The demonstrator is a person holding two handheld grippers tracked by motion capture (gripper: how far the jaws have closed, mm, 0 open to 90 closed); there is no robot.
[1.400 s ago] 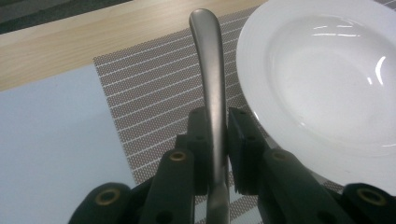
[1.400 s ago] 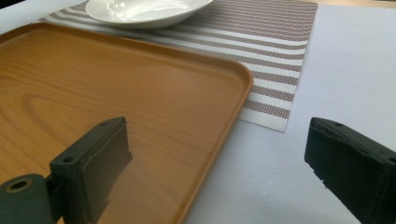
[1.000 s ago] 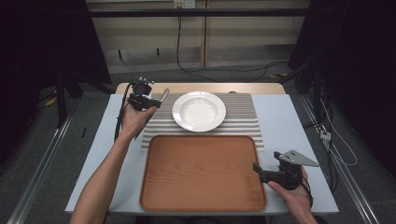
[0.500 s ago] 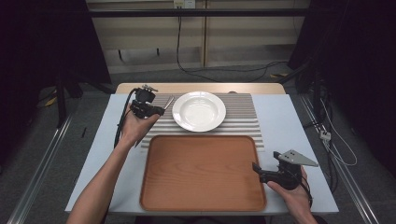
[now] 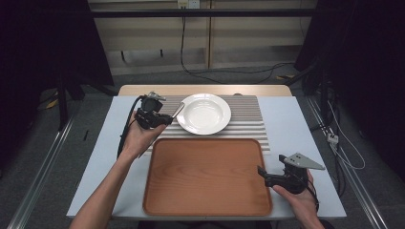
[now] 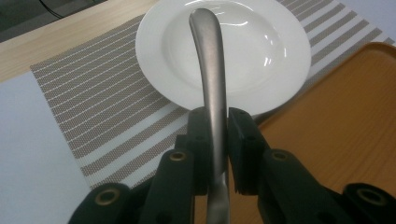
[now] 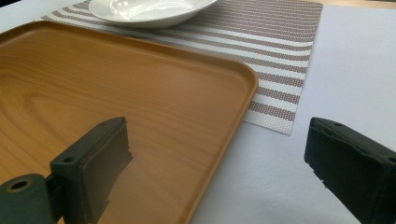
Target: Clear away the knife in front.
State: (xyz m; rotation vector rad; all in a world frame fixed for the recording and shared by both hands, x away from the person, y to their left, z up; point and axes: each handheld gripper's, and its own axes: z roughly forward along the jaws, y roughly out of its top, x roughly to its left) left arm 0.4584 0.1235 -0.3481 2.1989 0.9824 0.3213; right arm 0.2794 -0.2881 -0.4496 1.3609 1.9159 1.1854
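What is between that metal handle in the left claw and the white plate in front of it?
Nothing visible. The left claw is shut on the metal utensil handle, whose free end already reaches over the white plate. Beneath it lie just the striped placemat and the plate's bare rim.

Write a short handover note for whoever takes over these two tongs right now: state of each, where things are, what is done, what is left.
Left tongs: shut on the metal utensil, held by its handle above the white plate.
Right tongs: open, holding nothing, at the right edge of the wooden tray.
Plate sits on the striped mat, beyond the tray.
Done: utensil picked up.
Left: probably setting it down; where is unclear.
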